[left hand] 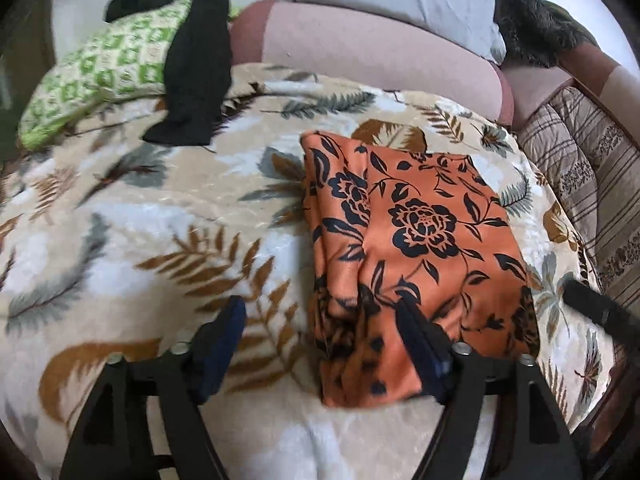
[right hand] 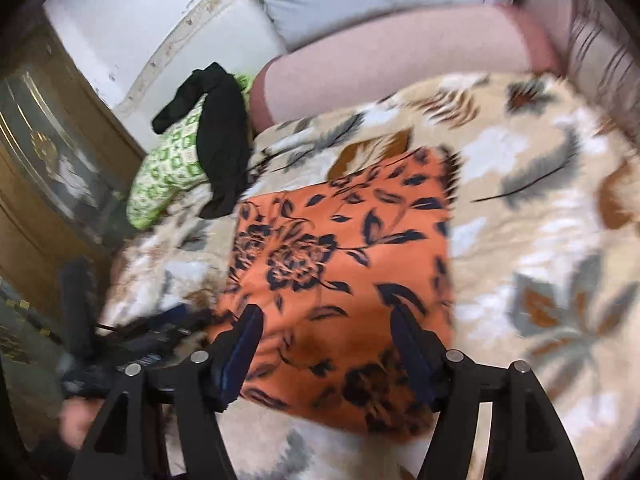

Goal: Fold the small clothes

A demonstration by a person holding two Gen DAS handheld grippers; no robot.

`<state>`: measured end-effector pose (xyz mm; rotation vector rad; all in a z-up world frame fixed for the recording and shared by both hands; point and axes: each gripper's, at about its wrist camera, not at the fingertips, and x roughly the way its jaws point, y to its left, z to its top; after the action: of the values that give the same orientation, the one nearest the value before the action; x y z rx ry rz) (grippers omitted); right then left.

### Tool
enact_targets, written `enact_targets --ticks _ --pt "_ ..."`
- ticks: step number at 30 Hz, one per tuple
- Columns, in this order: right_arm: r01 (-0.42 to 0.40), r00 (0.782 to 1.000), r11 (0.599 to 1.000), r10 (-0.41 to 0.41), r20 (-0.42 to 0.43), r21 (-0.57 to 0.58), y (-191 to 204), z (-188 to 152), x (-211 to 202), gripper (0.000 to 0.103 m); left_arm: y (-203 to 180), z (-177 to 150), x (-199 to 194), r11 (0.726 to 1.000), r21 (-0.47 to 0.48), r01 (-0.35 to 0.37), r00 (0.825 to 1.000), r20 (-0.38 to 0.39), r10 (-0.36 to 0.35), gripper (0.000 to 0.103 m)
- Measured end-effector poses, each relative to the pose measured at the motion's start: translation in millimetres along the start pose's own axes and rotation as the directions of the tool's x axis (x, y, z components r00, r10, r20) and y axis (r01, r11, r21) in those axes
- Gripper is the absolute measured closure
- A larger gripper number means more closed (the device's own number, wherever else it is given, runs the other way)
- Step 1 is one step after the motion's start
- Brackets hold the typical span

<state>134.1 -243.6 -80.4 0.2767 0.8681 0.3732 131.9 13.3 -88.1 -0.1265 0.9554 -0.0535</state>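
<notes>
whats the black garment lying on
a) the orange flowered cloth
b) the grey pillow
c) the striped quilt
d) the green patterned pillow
d, the black garment drapes over the green patterned pillow at the far left of the bed, with its lower end trailing onto the leaf-print blanket, well apart from the orange flowered cloth.

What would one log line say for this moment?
orange garment: folded on blanket | left hand-held gripper: open | right hand-held gripper: open

Each black tool (left hand: 320, 324) (right hand: 326, 332) has navy pads and silver screws.
</notes>
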Motion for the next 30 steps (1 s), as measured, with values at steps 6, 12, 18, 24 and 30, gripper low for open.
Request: enact_targets --ticks 6,12,18,24,30 --pt "0.187 0.982 0.975 -0.189 -0.003 -0.123 24.0 -47.1 -29.8 0.004 -10.6 -19.9 -43.6 0.998 0.025 -0.051 0.998 0.030 0.050 0.023" --pt "0.296 0.955 0.945 -0.298 0.010 -0.140 37.0 -77.8 -56.2 0.000 -18.4 -41.7 -90.4 0.995 0.028 -0.097 0.992 0.089 0.095 0.021" --pt "0.371 0.922 0.918 -0.347 0.171 -0.140 59.4 -100.0 -117.8 0.000 -22.8 -63.8 -133.8 0.992 0.041 -0.119 0.983 0.147 0.111 0.021" --pt "0.393 0.895 0.906 -0.337 0.292 -0.158 79.4 -113.9 -172.7 0.000 -36.8 -78.3 -163.7 0.995 0.056 -0.086 0.983 0.169 0.076 0.012" --pt "0.374 0.922 0.910 -0.346 0.173 -0.179 76.4 -105.1 -143.8 0.000 -47.3 -77.5 -154.2 0.991 0.069 -0.112 0.986 0.129 0.102 0.012"
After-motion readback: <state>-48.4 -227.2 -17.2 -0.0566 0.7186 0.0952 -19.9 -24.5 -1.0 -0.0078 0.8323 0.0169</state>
